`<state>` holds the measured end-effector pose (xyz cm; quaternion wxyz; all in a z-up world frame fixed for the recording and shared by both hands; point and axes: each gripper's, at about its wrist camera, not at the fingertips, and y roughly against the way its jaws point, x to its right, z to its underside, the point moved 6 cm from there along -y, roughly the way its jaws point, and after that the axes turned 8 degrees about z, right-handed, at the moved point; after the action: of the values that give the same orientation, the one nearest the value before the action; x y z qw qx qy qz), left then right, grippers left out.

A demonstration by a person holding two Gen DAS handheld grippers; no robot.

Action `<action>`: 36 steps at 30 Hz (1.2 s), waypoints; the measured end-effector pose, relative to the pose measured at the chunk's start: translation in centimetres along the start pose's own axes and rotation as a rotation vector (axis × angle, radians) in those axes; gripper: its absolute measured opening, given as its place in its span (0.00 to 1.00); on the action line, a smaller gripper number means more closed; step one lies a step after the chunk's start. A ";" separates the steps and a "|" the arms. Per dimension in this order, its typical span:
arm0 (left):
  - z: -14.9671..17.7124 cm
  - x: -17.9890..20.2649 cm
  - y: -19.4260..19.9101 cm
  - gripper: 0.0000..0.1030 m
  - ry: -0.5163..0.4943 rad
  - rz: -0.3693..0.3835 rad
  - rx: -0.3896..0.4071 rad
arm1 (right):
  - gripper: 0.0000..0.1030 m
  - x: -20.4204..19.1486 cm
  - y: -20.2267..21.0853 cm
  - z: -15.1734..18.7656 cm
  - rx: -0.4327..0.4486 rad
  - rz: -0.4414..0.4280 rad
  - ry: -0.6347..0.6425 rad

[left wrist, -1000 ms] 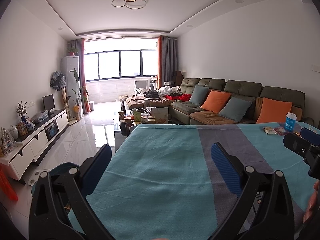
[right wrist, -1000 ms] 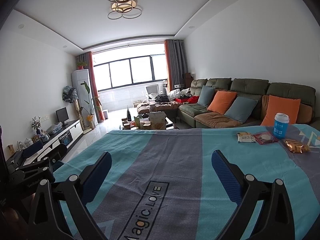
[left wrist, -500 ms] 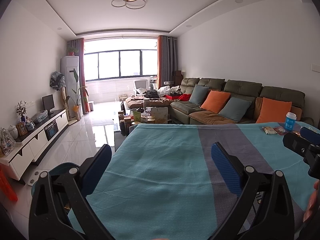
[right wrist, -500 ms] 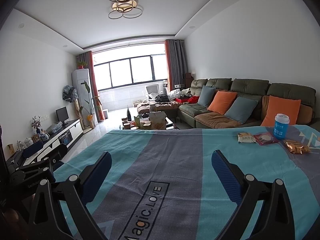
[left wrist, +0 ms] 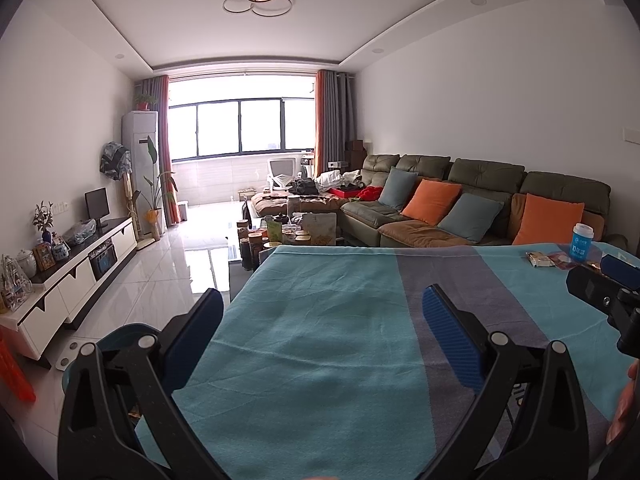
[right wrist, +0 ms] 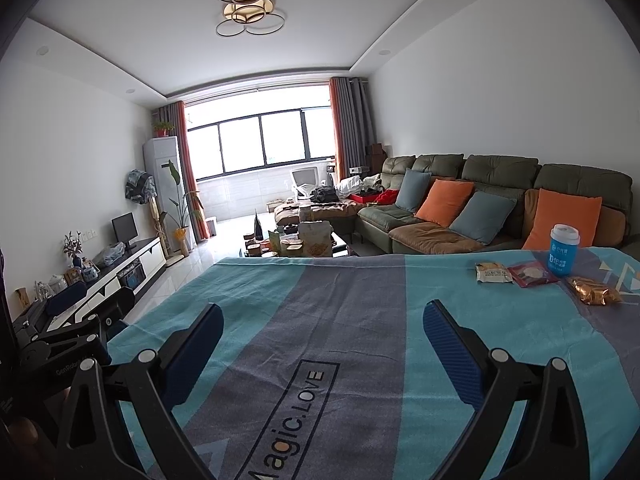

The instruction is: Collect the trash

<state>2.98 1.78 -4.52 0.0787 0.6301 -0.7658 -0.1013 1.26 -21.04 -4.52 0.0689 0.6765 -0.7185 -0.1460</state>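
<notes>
On the far right of the teal and grey tablecloth (right wrist: pixel 360 320) lie a pale snack packet (right wrist: pixel 493 272), a red packet (right wrist: pixel 531 274) and a crumpled gold wrapper (right wrist: pixel 594 295), with a blue paper cup (right wrist: pixel 563 250) standing behind them. My right gripper (right wrist: pixel 320 340) is open above the cloth's middle, well short of them. My left gripper (left wrist: pixel 320 336) is open over the table's left part, nothing between its fingers. The cup (left wrist: pixel 581 241) and packets (left wrist: pixel 540 259) show far right in the left wrist view. The left gripper's body (right wrist: pixel 68 332) shows at the left edge of the right wrist view.
A blue bin (left wrist: pixel 116 340) sits on the floor below the table's left edge. A sofa (right wrist: pixel 500 204) with orange and grey cushions runs along the right wall. A cluttered coffee table (right wrist: pixel 296 242) stands beyond the table. A TV cabinet (left wrist: pixel 72 276) lines the left wall.
</notes>
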 end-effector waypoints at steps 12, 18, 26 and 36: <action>0.2 -0.2 0.0 0.95 0.002 -0.003 0.001 | 0.94 0.1 0.0 0.2 0.003 0.004 -0.002; 0.2 -0.1 0.0 0.95 0.001 -0.002 0.000 | 0.94 0.1 0.0 0.2 0.002 0.004 -0.003; 0.2 -0.1 -0.1 0.95 0.000 -0.001 -0.003 | 0.94 0.2 -0.1 0.3 0.003 0.005 -0.005; 0.3 -0.2 -0.3 0.95 0.007 0.004 -0.010 | 0.94 0.4 0.1 0.5 0.001 0.009 -0.010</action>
<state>3.25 1.95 -4.89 0.0847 0.6284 -0.7664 -0.1024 0.99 -21.40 -5.01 0.0654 0.6725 -0.7221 -0.1487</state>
